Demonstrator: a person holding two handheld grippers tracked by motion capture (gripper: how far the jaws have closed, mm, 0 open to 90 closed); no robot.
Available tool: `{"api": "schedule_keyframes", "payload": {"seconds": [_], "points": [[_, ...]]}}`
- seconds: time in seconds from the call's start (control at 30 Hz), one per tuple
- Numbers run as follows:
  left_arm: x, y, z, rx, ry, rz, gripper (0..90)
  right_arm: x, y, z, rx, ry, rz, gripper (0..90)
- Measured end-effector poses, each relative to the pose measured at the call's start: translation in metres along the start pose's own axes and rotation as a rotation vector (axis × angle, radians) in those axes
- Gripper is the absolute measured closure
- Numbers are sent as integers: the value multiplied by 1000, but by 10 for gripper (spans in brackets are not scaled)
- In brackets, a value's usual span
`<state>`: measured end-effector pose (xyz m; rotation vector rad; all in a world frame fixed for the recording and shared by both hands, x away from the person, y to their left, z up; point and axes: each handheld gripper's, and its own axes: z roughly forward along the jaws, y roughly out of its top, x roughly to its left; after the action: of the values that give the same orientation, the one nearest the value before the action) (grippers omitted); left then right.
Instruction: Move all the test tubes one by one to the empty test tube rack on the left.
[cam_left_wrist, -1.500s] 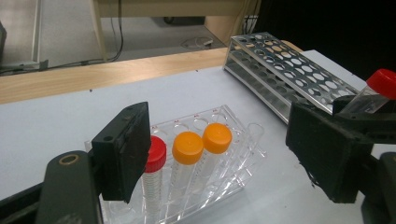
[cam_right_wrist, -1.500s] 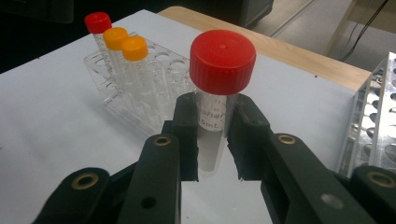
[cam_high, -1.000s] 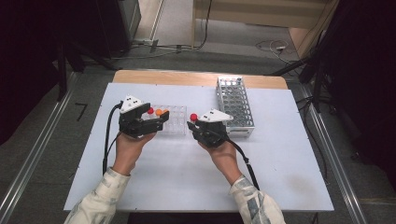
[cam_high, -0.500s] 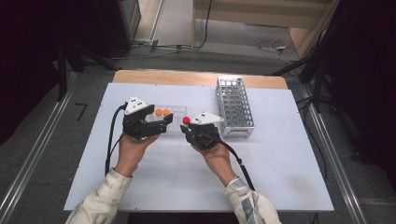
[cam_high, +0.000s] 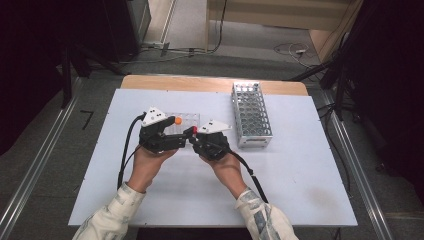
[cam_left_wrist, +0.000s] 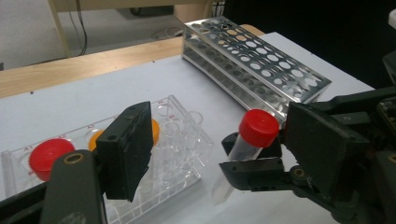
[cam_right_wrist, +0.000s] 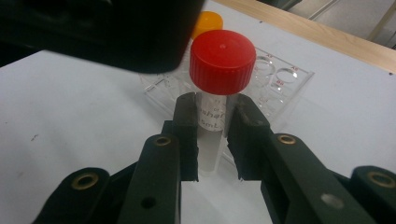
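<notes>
Centre of the right gripper view: red-capped tube (cam_right_wrist: 219, 88) upright, clamped just below its cap by the right tool (cam_right_wrist: 212, 135). Left tool (cam_left_wrist: 219, 144) jaws apart around that cap, just been closing, not touching. Clear tube tray (cam_right_wrist: 280, 79) behind, on white counter (cam_right_wrist: 70, 102).

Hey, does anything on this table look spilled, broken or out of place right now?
Nothing looks spilled or broken. One red-capped tube is out of the clear rack, held upright in the right gripper. The metal rack sits square on the table, with no tubes visible in it.
</notes>
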<state>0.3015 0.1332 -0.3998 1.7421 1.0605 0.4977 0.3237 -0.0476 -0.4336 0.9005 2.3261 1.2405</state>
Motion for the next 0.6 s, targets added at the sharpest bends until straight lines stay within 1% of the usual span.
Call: {"api": "schedule_keyframes", "payload": {"seconds": [0.07,0.2,0.3,0.37,0.6], "points": [[-1,-1,1,4,-13,7,285,1,1,0,2,5,-2,714],[-4,-2,3,13,-43,25,375,4,2,1,0,7,-3,713],[-6,-3,5,19,-54,37,438,5,3,1,-2,13,-9,713],[-7,-4,5,23,-56,44,479,6,3,1,0,14,-11,713],[-7,-5,5,25,-62,48,644,9,3,1,-4,21,-18,713]]}}
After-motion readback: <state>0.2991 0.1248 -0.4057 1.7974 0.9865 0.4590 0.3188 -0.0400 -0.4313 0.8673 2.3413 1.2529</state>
